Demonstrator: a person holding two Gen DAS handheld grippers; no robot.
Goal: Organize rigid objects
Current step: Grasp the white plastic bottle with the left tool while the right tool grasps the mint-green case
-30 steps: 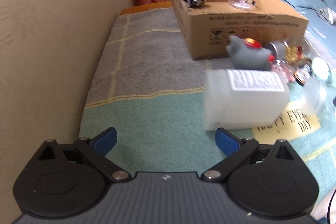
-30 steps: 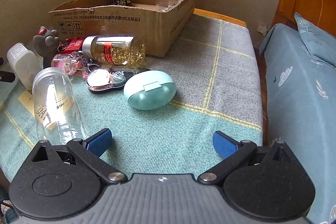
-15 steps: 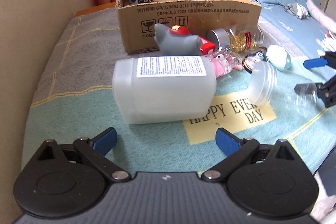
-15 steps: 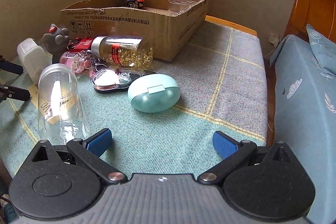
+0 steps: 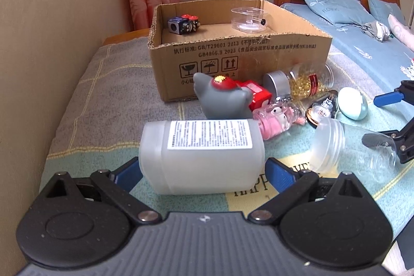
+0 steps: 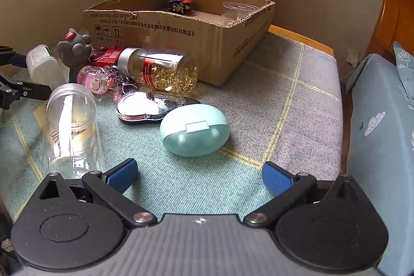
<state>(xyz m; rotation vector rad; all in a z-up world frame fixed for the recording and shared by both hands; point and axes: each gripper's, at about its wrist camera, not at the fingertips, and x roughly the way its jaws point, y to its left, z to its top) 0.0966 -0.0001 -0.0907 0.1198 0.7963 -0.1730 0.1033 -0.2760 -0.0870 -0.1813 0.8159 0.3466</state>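
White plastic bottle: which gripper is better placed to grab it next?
Left. The left gripper is open with the white plastic bottle lying between its fingers; the right gripper faces the mint case.

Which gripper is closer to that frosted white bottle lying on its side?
Left. The left gripper has the white bottle between its open fingers; the right gripper sits far off, beyond the clear jar.

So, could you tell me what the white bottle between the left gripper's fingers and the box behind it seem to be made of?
The white bottle looks like frosted, translucent plastic: milky matte walls and a printed paper label. The box is plainly brown corrugated cardboard, with fluted torn edges and printed handling symbols.
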